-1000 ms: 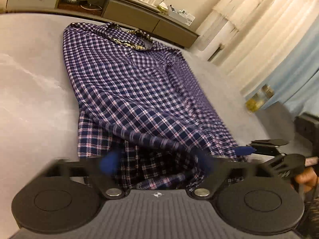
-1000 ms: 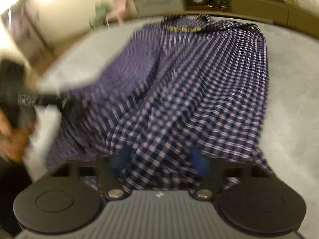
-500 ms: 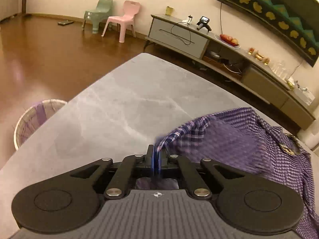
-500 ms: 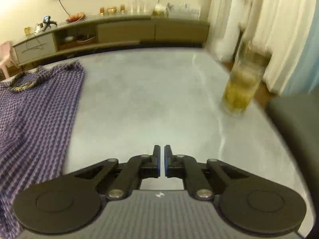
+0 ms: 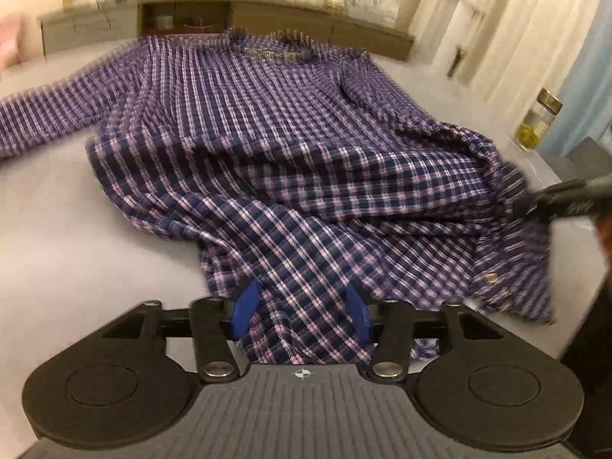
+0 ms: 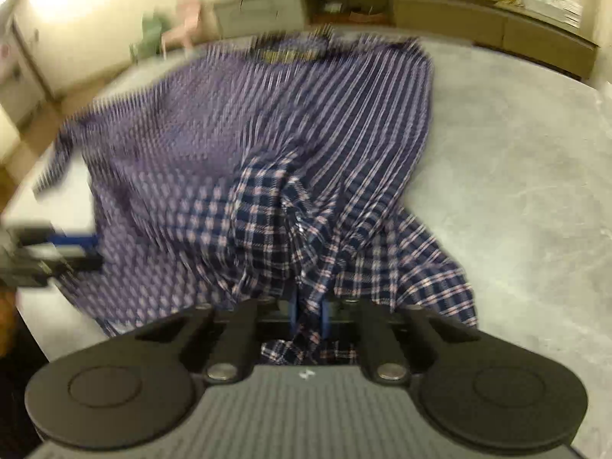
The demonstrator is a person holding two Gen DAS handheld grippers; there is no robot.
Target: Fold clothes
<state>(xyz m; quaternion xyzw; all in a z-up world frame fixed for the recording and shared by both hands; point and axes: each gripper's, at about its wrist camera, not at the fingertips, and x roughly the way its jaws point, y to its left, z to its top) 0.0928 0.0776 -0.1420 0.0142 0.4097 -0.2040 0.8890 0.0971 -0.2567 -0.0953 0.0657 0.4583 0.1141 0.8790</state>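
A purple and navy plaid shirt [image 5: 290,145] lies spread on the grey table, collar at the far end, one sleeve stretched to the left. My left gripper [image 5: 302,306] is open, its blue pads [image 5: 244,306] on either side of the shirt's near hem. My right gripper [image 6: 308,313] is shut on a bunched fold of the shirt [image 6: 306,229] near its lower right edge. It also shows from the side in the left wrist view [image 5: 550,202], pinching the cloth. The left gripper shows at the left of the right wrist view [image 6: 76,244]. The right wrist view is blurred.
A glass jar [image 5: 535,126] with a gold lid stands at the table's right edge. A long low cabinet [image 5: 267,19] runs along the far wall, curtains to the right. Small pink and green chairs [image 6: 172,34] stand on the floor beyond the table [image 6: 516,191].
Half a second ago my left gripper was shut on cloth and my right was shut and empty. Now the left is open over the hem and the right is shut on the shirt.
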